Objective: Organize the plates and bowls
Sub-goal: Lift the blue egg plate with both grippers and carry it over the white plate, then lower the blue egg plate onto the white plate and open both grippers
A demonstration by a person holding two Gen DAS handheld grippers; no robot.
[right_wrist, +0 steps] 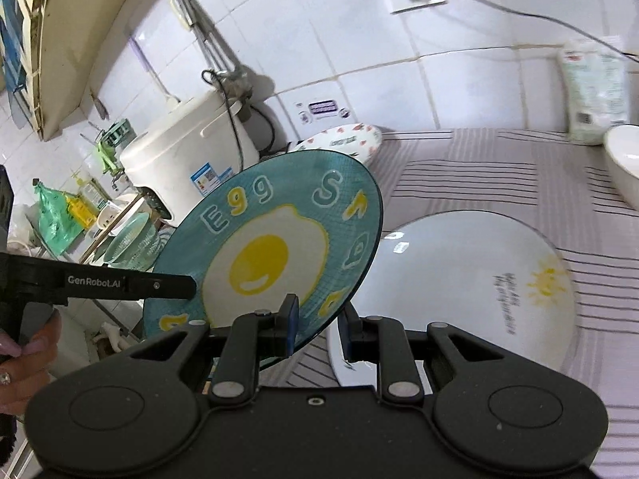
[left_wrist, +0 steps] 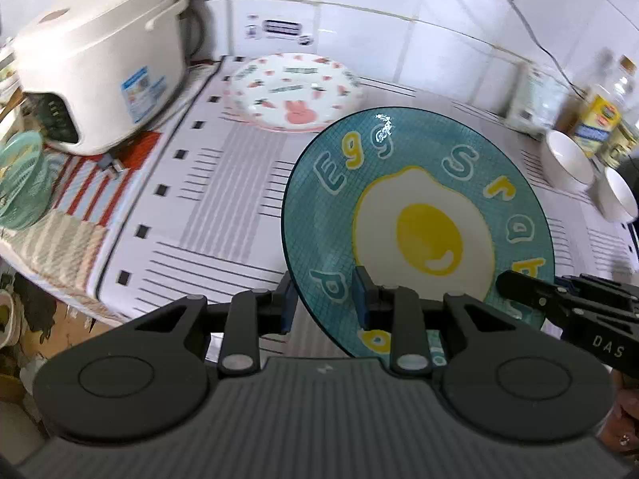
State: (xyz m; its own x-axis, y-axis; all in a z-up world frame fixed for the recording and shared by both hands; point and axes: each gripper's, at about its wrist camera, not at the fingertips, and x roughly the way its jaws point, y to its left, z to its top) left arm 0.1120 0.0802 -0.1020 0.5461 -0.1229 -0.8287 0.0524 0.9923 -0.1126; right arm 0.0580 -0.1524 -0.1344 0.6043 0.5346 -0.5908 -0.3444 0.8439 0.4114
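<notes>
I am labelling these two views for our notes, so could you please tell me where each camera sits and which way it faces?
Left wrist: sits on the left gripper, looking down across the striped counter at the teal egg plate, its jaws clamped on the near rim; the right gripper enters at right.
Right wrist: sits on the right gripper, facing the tiled wall over the white plate; the left gripper and a hand show at left.
Shared: egg plate, carrot plate, rice cooker.

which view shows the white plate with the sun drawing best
The right wrist view: the white sun plate lies flat on the striped cloth there, partly behind the teal egg plate. The left wrist view doesn't show it.
</notes>
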